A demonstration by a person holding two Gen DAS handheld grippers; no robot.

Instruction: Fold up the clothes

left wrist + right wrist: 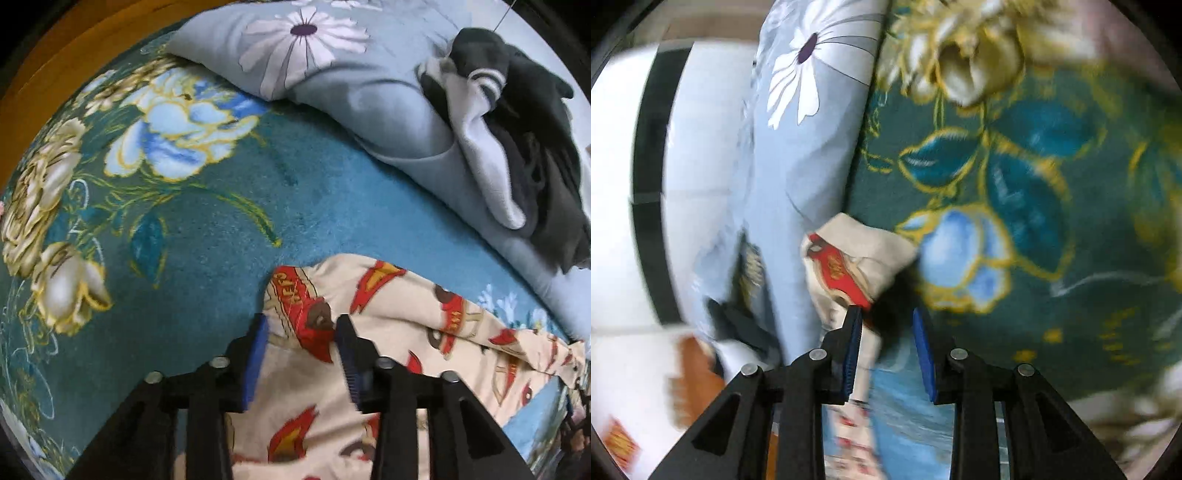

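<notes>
Cream printed garment (388, 325) lies rumpled on teal blanket (207, 229), fold unfinished. Left gripper (303, 328) spread above it; right gripper (886, 321) spread, pinching nothing.

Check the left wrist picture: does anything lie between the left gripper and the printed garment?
Nothing visible does. The left gripper is open directly over the printed garment, whose cloth shows between its fingers.

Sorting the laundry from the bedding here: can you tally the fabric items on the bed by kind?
Printed cream garment: 1
Dark and grey clothes pile: 1
Light blue daisy-print pillow: 1
Teal floral blanket: 1
Total: 4

How many pieces are in the pile cannot be told.
</notes>
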